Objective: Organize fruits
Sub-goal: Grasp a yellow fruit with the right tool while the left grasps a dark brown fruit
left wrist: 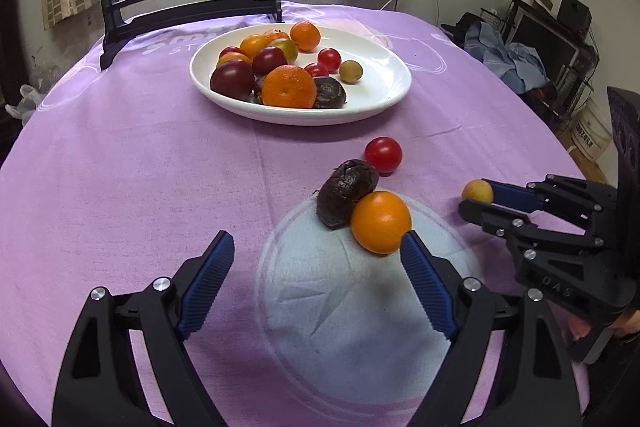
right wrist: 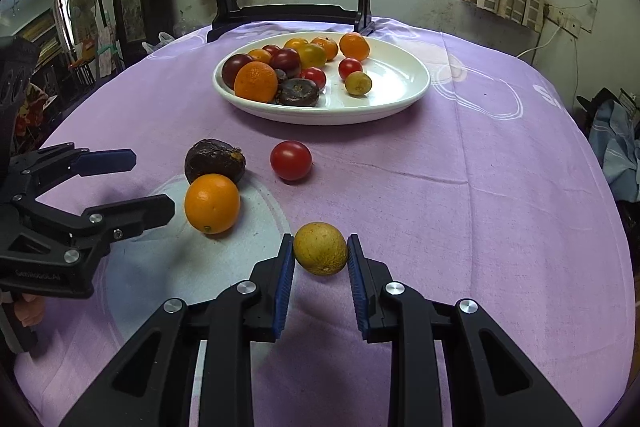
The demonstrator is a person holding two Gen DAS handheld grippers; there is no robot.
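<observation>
Purple tablecloth | right hand-held gripper grips yellow fruit | lettering unreadable

The right gripper angles downward with its blue-padded jaws clamped on a small yellow-brown fruit, pads pressing it from both sides. The left gripper also tilts down, its jaws spread wide with nothing between them. A few fingers show behind the left gripper's handle.

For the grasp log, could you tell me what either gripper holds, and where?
The right gripper pinches the small yellow-brown fruit by its two sides; the left gripper holds nothing.
</observation>
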